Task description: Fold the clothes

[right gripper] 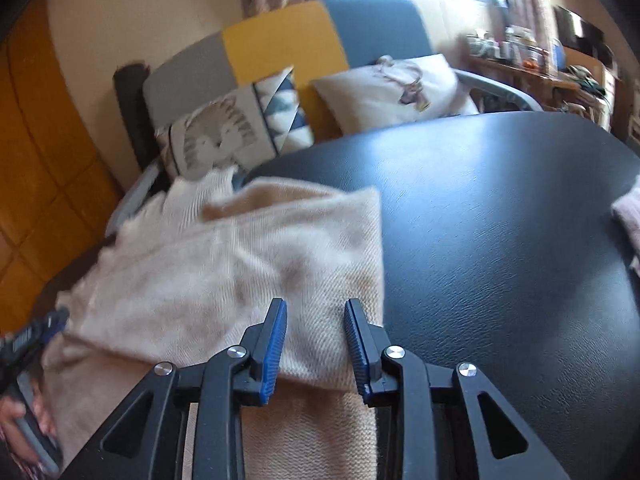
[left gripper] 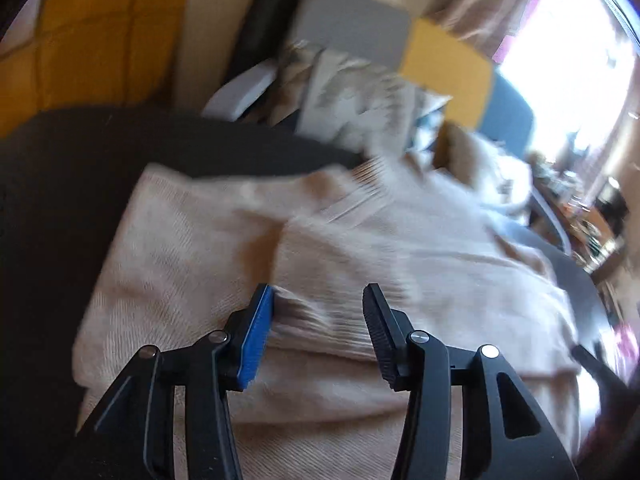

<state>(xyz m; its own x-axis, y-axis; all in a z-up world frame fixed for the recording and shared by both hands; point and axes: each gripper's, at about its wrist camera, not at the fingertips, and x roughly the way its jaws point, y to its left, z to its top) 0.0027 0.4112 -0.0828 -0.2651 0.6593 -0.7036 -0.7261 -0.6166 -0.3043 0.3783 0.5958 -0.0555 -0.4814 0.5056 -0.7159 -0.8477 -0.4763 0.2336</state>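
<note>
Black table (right gripper: 500,220) — sweater (right gripper: 240,264), seemingly folded.

The beige knitted sweater (right gripper: 224,272) lay folded on the black leather-textured counter (right gripper: 500,240), directly ahead of and beneath the right tongs (right gripper: 316,340), its right edge just right of them with bare counter beyond on the right. A folded upper layer rested on a lower layer nearer the tongs. In the left wrist view the sweater (left gripper: 320,248) spread beneath the left tongs (left gripper: 318,332). Behind the counter stood the patchwork fabric sofa (right gripper: 280,40), with the hedgehog-print cushion (right gripper: 216,136) ahead-left and the pale square cushion (right gripper: 400,88) ahead-right.
</note>
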